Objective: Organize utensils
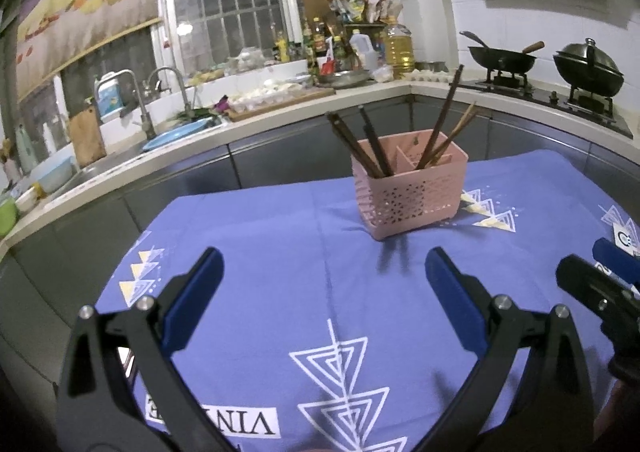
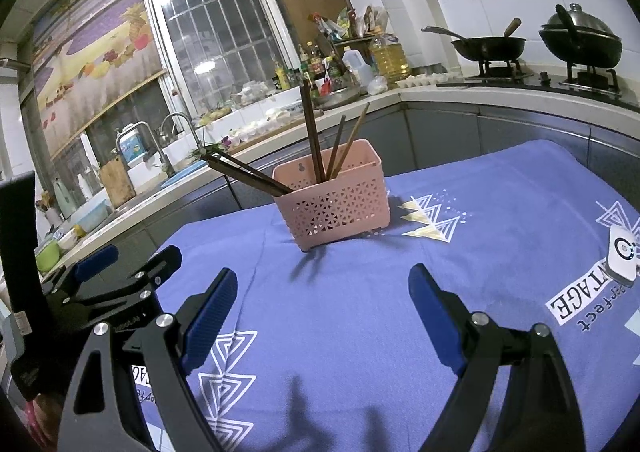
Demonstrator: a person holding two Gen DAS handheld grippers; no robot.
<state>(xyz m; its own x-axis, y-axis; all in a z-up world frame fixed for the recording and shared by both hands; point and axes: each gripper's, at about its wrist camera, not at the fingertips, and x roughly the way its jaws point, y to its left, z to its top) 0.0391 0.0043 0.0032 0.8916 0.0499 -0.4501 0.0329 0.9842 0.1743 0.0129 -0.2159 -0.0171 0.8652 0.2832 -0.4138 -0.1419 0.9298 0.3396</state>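
Observation:
A pink perforated utensil basket [image 1: 412, 191] stands on the blue tablecloth [image 1: 280, 252], also in the right wrist view [image 2: 336, 203]. Several dark and light wooden chopsticks [image 1: 442, 123] stand in its compartments; some lean left [image 2: 244, 171], others stand nearly upright [image 2: 312, 131]. My left gripper [image 1: 324, 284] is open and empty, well short of the basket. My right gripper [image 2: 322, 300] is open and empty, also short of the basket. The right gripper shows at the right edge of the left wrist view [image 1: 600, 284]; the left gripper shows at the left of the right wrist view [image 2: 120, 276].
A small white device [image 2: 622, 256] lies on the cloth at the far right. Behind the table runs a kitchen counter [image 1: 280, 107] with a sink [image 1: 172, 135], bottles [image 1: 396, 47] and two woks [image 1: 502, 59] on the stove.

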